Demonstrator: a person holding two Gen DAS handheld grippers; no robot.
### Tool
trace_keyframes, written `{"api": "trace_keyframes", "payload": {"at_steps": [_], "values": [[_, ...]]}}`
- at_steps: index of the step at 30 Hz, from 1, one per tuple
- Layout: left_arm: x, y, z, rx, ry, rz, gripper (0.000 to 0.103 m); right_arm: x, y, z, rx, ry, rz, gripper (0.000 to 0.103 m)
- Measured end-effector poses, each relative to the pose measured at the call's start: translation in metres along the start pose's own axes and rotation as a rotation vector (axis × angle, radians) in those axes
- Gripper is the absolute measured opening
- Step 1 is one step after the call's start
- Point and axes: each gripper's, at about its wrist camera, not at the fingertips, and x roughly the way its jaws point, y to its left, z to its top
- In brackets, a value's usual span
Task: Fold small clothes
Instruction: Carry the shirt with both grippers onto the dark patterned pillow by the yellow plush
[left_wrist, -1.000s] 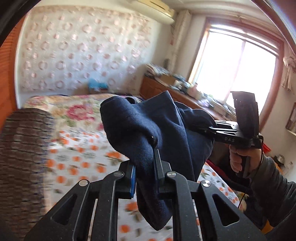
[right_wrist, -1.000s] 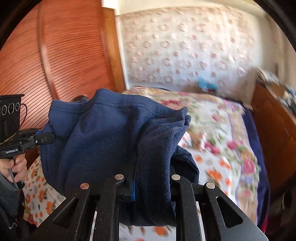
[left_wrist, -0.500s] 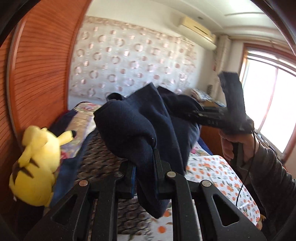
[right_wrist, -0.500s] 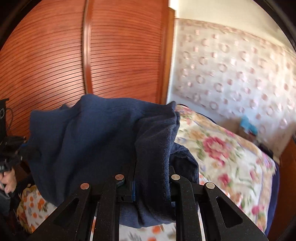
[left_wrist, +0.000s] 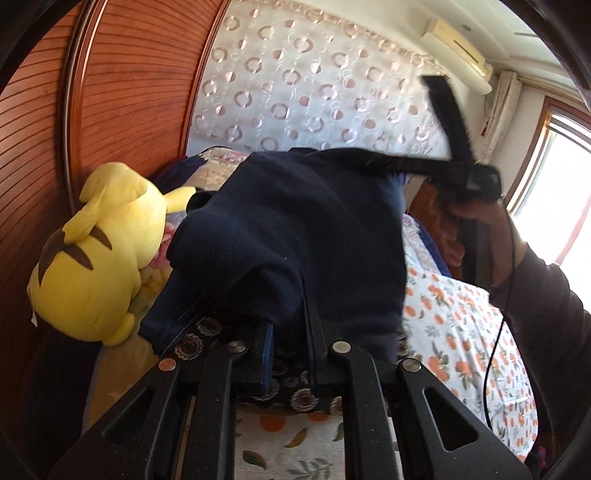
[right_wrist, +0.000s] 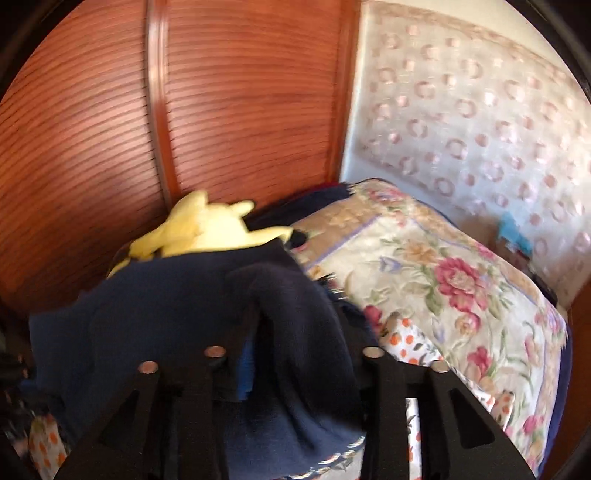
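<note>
A dark navy fleece garment hangs bunched between my two grippers, low over the bed. My left gripper is shut on one end of it; the cloth drapes over the fingers. In the left wrist view the right gripper reaches in from the right and is shut on the garment's far edge. In the right wrist view the garment covers my right gripper, which is shut on the cloth; the picture is blurred.
A yellow Pikachu plush lies against the slatted wooden headboard. A brown patterned pillow lies under the garment. A floral quilt and an orange-print sheet cover the bed. A window is at right.
Both grippers swung left towards the headboard with the garment and came down. The plush and the brown pillow are now close under the cloth.
</note>
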Motion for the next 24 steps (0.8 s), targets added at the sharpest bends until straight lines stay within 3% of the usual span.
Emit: {"api": "trace_keyframes", "payload": {"at_steps": [4,6,8,11,18,24], "values": [[0.006,0.003,-0.003,0.007,0.007,0.018,0.015,-0.025,-0.007,0.000,0.002,-0.158,-0.071,0.048],[0.008,0.004,-0.001,0.005,0.008,0.019,0.015,-0.033,-0.005,-0.003,-0.004,-0.187,0.026,0.048],[0.007,0.004,0.001,0.006,0.009,0.022,0.015,-0.038,0.000,-0.011,-0.017,-0.179,0.103,0.048],[0.001,-0.002,-0.003,0.012,0.012,0.033,0.015,-0.027,-0.002,-0.020,-0.025,-0.144,0.151,0.048],[0.008,-0.001,-0.005,0.019,0.029,0.045,0.015,0.021,-0.032,-0.033,-0.035,-0.092,0.063,0.048],[0.006,-0.009,-0.006,0.043,0.024,0.071,0.015,0.037,-0.017,-0.031,-0.013,-0.118,0.032,0.048]]}}
